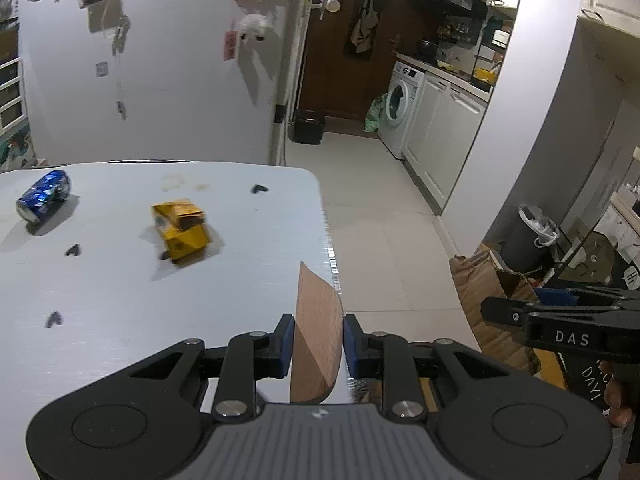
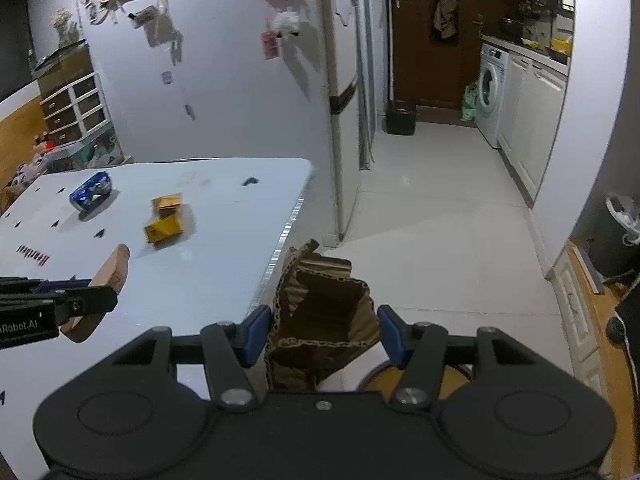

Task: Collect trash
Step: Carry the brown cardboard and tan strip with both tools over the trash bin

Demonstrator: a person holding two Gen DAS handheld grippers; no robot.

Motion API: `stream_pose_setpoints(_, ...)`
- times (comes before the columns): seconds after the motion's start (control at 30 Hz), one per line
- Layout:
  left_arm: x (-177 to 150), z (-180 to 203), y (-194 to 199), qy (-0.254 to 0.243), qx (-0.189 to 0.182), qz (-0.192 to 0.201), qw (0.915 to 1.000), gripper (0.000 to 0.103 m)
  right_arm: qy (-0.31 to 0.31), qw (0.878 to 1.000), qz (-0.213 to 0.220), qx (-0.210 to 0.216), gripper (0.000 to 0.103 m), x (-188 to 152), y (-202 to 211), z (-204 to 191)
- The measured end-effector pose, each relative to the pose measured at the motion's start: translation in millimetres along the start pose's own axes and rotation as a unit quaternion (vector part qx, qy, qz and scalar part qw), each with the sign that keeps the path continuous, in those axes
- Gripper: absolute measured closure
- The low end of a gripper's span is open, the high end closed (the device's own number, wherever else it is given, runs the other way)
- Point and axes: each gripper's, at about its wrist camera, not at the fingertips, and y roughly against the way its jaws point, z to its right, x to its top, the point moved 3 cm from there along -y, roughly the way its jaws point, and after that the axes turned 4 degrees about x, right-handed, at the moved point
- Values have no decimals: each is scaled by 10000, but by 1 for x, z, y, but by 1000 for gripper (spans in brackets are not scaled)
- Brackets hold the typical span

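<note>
**Two pieces of trash left on the table, one in the left claw**

Two items lay on the white table (image 1: pixel 120 320), which serves as landmark. Off its right edge, on the floor, stood the open cardboard box (image 2: pixel 320 312), mouth up, its flaps ragged. The right gripper (image 2: pixel 324 334) hung above that box with its blue pads spread wide, nothing between them; the box sat framed in the gap, below the fingers.

Over the table's near right edge, the left gripper (image 1: pixel 319 346) was closed partway onto a flat brown cardboard piece (image 1: pixel 318 328), a pad against each side. Its long axis ran away from the claw, its rounded tip pointing forward and upward past the fingertips.

Near the table's middle lay the crumpled yellow carton (image 1: pixel 180 230), torn end up. Toward the far left corner the blue can (image 1: pixel 44 196) lay on its side, long axis slanting from near-left to far-right, well apart from both claws.
</note>
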Motion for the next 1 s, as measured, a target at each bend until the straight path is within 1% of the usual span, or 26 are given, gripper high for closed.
stream_pose_setpoints(0.33, 3, 63, -30, -67, -122, -141, 9998, 76, -126, 9998, -78, -115, 44, -3, 8, 73)
stream_pose_setpoints(0.53, 0, 98, -56, -98, -240, -339, 9991, 76, -248, 9993, -182, -221, 44, -9, 5, 116)
stream_pose_setpoints(0.73, -7, 129, -90, -142, -405, -664, 9969, 76, -418, 9978, -361, -362, 44, -19, -3, 156)
stream_pose_setpoints(0.9, -14, 150, -124, -130, -586, -1069, 9925, 76, -613, 9953, -582, -483, 44, -32, -15, 186)
stream_pose_setpoints(1.0, -22, 157, -145, -15, -682, -1364, 9883, 76, -742, 9931, -738, -529, 44, -42, -26, 201)
